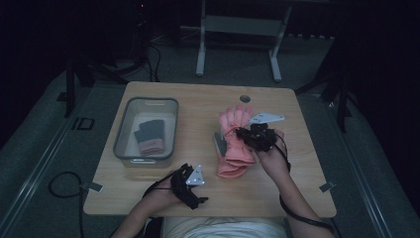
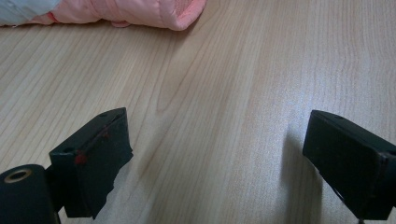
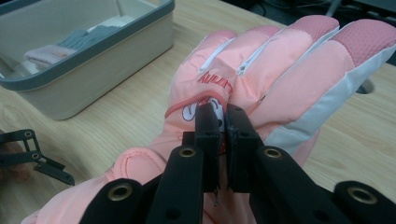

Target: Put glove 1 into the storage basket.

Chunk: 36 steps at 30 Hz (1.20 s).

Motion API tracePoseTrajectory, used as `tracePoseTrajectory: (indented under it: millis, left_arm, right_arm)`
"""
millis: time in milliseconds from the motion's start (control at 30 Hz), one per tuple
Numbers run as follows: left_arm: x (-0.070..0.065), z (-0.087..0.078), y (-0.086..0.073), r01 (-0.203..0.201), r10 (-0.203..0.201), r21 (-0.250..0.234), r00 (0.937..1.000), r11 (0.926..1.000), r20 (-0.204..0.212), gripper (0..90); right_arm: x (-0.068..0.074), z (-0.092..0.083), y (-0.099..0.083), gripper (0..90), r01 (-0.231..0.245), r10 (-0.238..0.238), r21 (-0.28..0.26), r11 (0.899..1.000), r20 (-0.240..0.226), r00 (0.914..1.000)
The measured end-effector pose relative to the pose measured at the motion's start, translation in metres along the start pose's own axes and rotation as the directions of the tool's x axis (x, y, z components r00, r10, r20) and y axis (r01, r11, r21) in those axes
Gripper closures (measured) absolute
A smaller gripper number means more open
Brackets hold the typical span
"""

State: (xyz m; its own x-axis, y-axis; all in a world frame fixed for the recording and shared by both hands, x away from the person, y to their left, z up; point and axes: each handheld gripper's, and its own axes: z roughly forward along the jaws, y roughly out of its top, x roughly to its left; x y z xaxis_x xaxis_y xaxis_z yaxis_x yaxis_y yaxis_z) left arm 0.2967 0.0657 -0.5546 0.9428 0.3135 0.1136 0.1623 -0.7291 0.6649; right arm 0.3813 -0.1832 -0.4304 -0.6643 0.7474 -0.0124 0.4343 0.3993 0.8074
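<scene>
A pink ski glove (image 1: 234, 144) with grey trim lies in the middle of the wooden table (image 1: 163, 191), its fingers pointing away from me. My right gripper (image 1: 241, 133) is shut on the glove's back, and in the right gripper view the jaws pinch a fold of the pink glove (image 3: 261, 79) fabric between them at the right gripper (image 3: 223, 122) tips. My left gripper (image 1: 184, 171) rests near the table's front edge. In the left gripper view the left gripper (image 2: 215, 149) stands open over bare wood, with the glove's cuff (image 2: 154, 11) farther off.
A grey plastic bin (image 1: 125, 130) stands at the left of the table and holds a folded grey and pink glove (image 1: 149, 135). The same bin (image 3: 116, 39) appears behind the pink glove in the right gripper view. A round cable hole (image 1: 244, 98) sits near the far edge.
</scene>
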Motion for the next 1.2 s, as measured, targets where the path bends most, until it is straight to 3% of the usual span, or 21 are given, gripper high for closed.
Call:
tracePoseTrajectory:
  millis: [300, 667, 767, 900, 1000, 1067, 1200]
  left_arm:
    - [0.0, 0.0, 0.0, 0.0, 0.0, 0.001, 1.0, 1.0, 0.001, 7.3]
    - [0.0, 0.001, 0.0, -0.002, 0.002, 0.005, 1.0, 1.0, 0.001, 7.3]
    - [-0.001, 0.001, 0.0, 0.003, -0.003, 0.007, 1.0, 1.0, -0.008, 7.3]
    - [0.0, 0.001, 0.002, 0.019, -0.019, 0.01, 0.9993, 0.9998, -0.031, 7.3]
    - [0.002, -0.001, 0.005, 0.056, -0.056, 0.0, 0.9974, 0.9984, -0.045, 7.3]
    - [0.005, -0.005, 0.008, 0.12, -0.12, -0.003, 0.9921, 0.9928, -0.037, 7.3]
    - [0.009, -0.021, 0.019, 0.177, -0.185, -0.089, 0.9787, 0.9802, -0.089, 7.8]
  right_arm:
    - [0.007, 0.027, -0.017, 85.4, -0.018, 0.02, 0.057, 0.998, -0.027, 0.9995]
    - [-0.002, 0.048, -0.038, 83.2, -0.035, 0.038, 0.111, 0.993, -0.022, 0.999]
    - [-0.002, 0.053, -0.041, 79.3, -0.034, 0.037, 0.114, 0.993, -0.029, 0.9989]
    - [-0.003, 0.052, -0.039, 66.6, -0.029, 0.033, 0.088, 0.996, -0.044, 0.9985]
    - [-0.004, 0.047, -0.034, 60.2, -0.006, 0.009, 0.078, 0.997, -0.043, 0.999]
    - [-0.005, 0.04, -0.03, 57.2, -0.001, 0.003, 0.059, 0.998, -0.034, 0.9994]
    - [-0.01, 0.025, -0.024, 57.2, 0.014, -0.013, 0.024, 1.0, -0.028, 0.9995]
